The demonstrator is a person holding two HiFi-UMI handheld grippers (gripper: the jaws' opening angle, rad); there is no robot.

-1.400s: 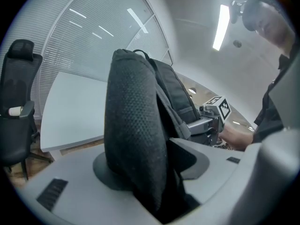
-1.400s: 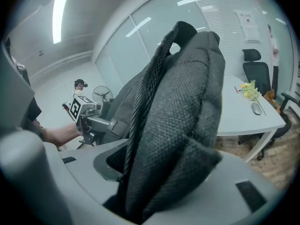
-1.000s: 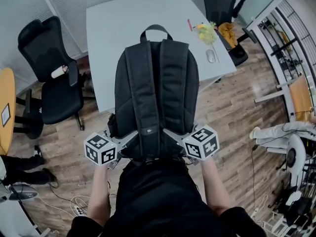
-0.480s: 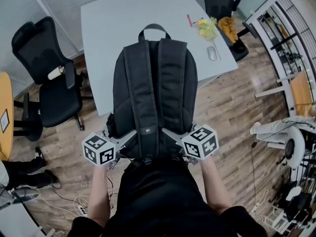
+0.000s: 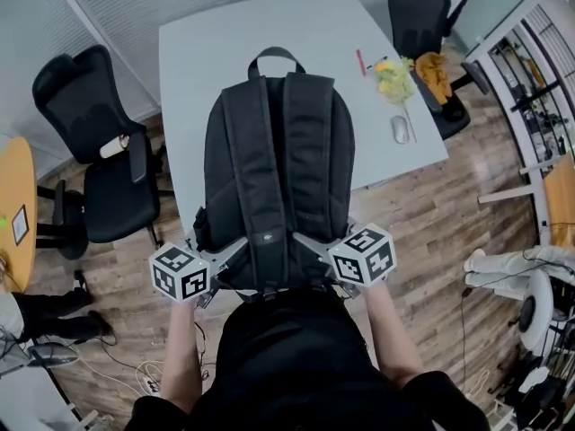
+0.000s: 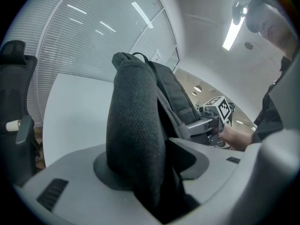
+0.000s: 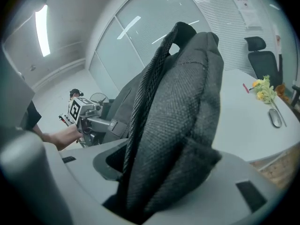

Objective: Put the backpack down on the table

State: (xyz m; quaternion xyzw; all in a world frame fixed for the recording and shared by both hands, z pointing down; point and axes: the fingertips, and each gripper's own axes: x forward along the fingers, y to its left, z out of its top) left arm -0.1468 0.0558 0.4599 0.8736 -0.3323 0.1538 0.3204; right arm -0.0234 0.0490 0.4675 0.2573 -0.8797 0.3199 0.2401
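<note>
A black backpack [image 5: 277,164] hangs in the air with its straps facing me and its top handle far from me. Its upper half is over the near edge of the light grey table [image 5: 207,43]. My left gripper [image 5: 218,260] is shut on the bag's lower left side, my right gripper [image 5: 316,250] on its lower right side. In the left gripper view the dark fabric [image 6: 136,139] fills the gap between the jaws. The right gripper view shows the backpack [image 7: 173,130] clamped the same way.
On the table's right part lie a computer mouse [image 5: 401,129], a yellow-green bunch [image 5: 393,76] and a red pen [image 5: 360,61]. Black office chairs stand at the left [image 5: 99,151] and at the far right [image 5: 422,16]. A wooden round table [image 5: 13,196] is at the left edge.
Both grippers and the backpack have moved toward the table; the bag now reaches further over the tabletop. The grips have not changed.
</note>
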